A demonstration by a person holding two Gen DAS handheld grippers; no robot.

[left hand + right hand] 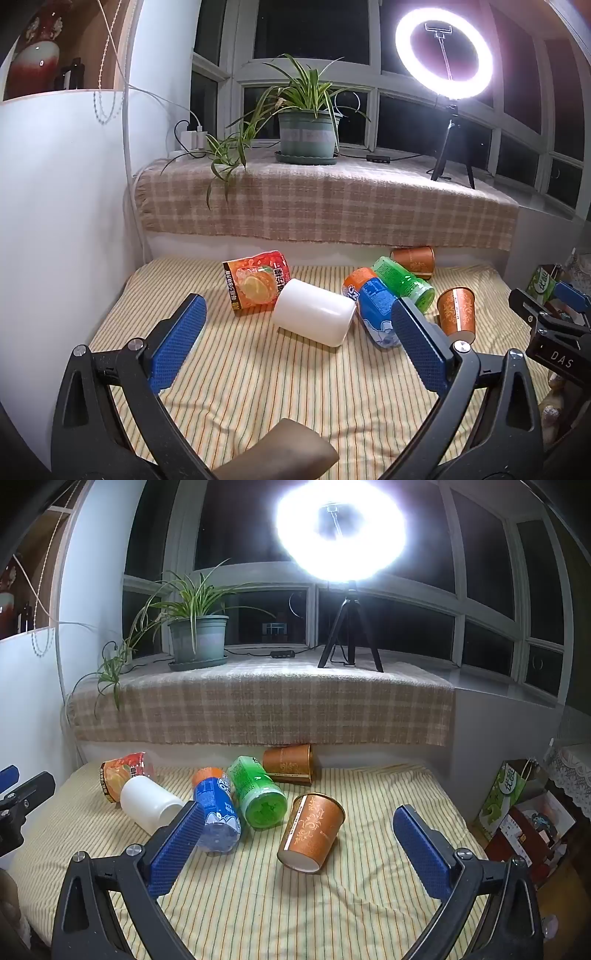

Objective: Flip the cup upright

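On the striped cloth [258, 387] a white cup [314, 317] [147, 803] lies on its side. My left gripper [298, 304] is open just short of it, the cup lying between the lines of its fingers. An orange patterned cup [312, 830] [456, 310] lies tilted, its white end toward my right gripper [299, 810], which is open in front of it. A second orange cup [290, 762] [412, 262] lies on its side against the back wall.
A fruit-label can [255, 284], a blue bottle [218, 812] and a green bottle [258, 794] lie among the cups. Behind, a checked-cloth sill holds a potted plant [308, 136] and a ring-light tripod [351, 635]. Bags [517, 812] stand at the right.
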